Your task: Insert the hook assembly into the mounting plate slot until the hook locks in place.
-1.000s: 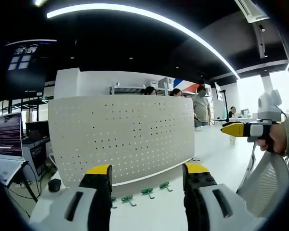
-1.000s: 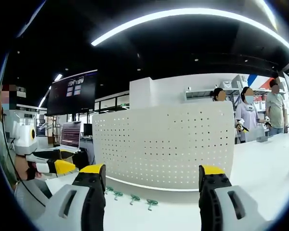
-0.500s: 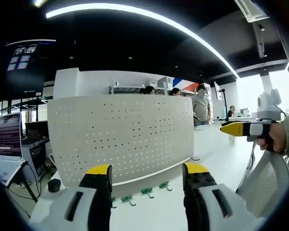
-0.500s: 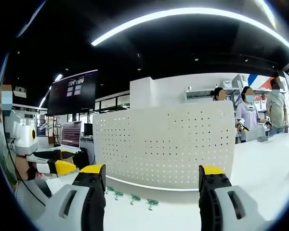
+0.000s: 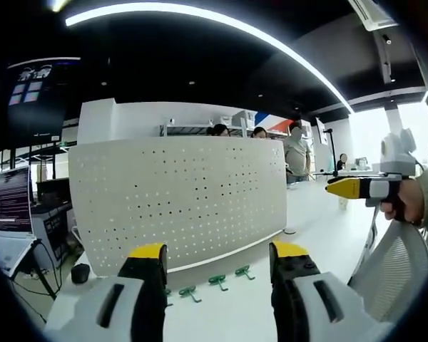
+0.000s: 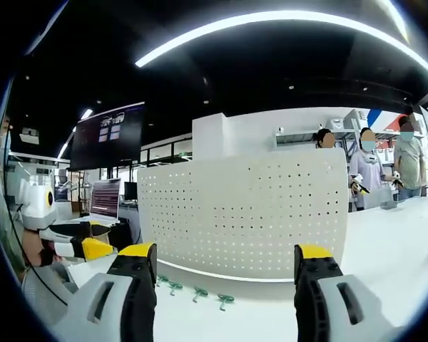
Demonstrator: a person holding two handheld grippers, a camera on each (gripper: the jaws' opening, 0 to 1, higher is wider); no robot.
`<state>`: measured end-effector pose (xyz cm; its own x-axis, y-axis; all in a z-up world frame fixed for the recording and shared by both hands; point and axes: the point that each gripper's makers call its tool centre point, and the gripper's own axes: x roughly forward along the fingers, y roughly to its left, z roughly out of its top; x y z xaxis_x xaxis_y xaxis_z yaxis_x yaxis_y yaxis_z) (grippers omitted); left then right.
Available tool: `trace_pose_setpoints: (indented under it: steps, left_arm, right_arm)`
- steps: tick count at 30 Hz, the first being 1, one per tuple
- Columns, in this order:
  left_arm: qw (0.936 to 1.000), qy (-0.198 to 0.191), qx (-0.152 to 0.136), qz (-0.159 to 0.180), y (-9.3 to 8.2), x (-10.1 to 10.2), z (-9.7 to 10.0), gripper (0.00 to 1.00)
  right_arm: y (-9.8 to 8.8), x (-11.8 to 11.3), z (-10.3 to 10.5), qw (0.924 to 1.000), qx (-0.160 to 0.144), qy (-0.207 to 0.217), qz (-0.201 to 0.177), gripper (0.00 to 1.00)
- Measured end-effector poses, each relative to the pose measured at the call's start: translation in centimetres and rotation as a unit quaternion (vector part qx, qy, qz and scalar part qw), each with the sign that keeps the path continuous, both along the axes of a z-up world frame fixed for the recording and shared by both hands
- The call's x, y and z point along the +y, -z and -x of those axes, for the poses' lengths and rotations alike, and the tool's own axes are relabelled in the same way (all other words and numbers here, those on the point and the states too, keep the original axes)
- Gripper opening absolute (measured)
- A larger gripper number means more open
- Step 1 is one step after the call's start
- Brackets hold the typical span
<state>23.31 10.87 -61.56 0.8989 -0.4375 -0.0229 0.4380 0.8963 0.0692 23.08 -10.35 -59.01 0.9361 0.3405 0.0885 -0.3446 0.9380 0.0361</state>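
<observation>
Holding both grippers, left and right, wide apart and empty, you've barely moved (slight drift); hooks lie untouched below the pegboard.

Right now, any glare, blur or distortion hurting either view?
Left gripper view: fisheye bows the pegboard, window glare blows out the right, green hooks sharp. Right gripper view: same bowing, ceiling light strip overexposed, hooks small but legible.

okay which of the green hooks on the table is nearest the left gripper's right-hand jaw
In the left gripper view, it is the green hook at the right end of the row, lying beside the pegboard's foot. The others sit farther left, toward the other jaw.
</observation>
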Motion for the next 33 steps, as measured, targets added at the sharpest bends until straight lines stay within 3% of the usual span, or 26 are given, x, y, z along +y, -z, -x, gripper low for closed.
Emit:
trace_pose_setpoints:
  steps: [7, 10, 12, 19, 21, 24, 25, 26, 33]
  left_arm:
    - [1.0000, 0.006, 0.002, 0.004, -0.2, 0.0, -0.1, 0.59]
    - [0.9999, 0.009, 0.004, -0.003, -0.5, 0.3, -0.3, 0.54]
    - [0.9998, 0.008, 0.007, -0.019, -0.7, 0.9, -0.4, 0.50]
    - [0.9997, 0.001, -0.013, -0.022, -3.3, 4.1, -1.9, 0.46]
    - [0.9989, 0.003, -0.023, -0.042, -3.4, 5.3, -2.8, 0.43]
    - [0.9933, 0.011, -0.049, -0.104, -4.0, 6.3, -3.8, 0.35]
    - [0.9855, 0.033, -0.049, -0.159, -3.5, 6.9, -5.1, 0.35]
    - [0.9821, 0.044, -0.050, -0.176, -3.1, 7.1, -5.6, 0.33]
    - [0.9575, 0.125, 0.003, -0.260, 0.7, 6.2, -8.2, 0.31]
  right_arm:
    - [0.1, -0.1, -0.1, 1.0000, 0.002, 0.001, 0.001, 0.76]
    - [0.4, 0.1, -0.2, 0.9999, 0.011, -0.002, 0.005, 0.76]
    - [0.5, 0.2, -0.2, 0.9999, 0.012, -0.002, 0.007, 0.76]
    - [0.8, 0.4, -0.4, 0.9997, 0.018, -0.003, 0.018, 0.76]
    - [1.0, 0.5, -0.4, 0.9995, 0.021, -0.004, 0.023, 0.75]
    - [1.2, -0.1, -0.8, 0.9993, 0.031, 0.010, 0.018, 0.75]
    - [1.2, -0.1, -0.8, 0.9993, 0.031, 0.010, 0.017, 0.75]
    - [1.2, -0.1, -0.8, 0.9993, 0.031, 0.010, 0.017, 0.75]
    - [1.5, -0.3, -0.8, 0.9989, 0.034, 0.019, 0.026, 0.75]
